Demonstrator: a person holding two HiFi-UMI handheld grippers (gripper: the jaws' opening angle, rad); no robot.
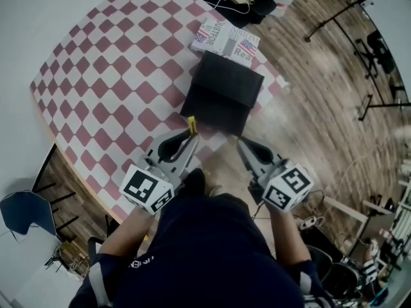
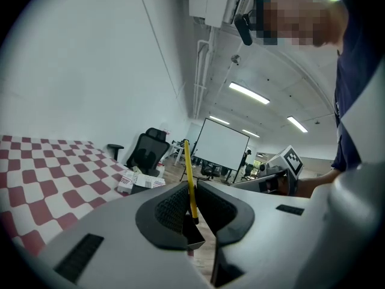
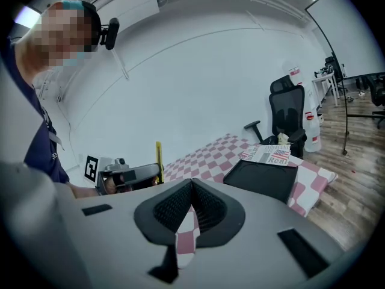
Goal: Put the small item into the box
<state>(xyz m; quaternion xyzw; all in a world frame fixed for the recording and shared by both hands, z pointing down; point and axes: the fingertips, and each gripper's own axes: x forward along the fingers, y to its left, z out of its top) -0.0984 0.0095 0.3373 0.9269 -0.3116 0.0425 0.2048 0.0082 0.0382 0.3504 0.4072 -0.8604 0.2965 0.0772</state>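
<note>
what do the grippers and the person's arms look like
Both the left gripper and right gripper are grey, tapering bodies with black ribbed pads. Each carries a white cube bearing black square markers. The person wears a dark navy short-sleeved top.

Dark navy short-sleeved shirt (image 1: pixel 205 255). Ahead of the shirt, the left gripper (image 1: pixel 191 136) and right gripper (image 1: pixel 243 144): 2 grey shells, black ribbed pads (image 2: pixel 171 209), each carrying 1 white cube (image 1: pixel 146 188) with black square markers.
</note>
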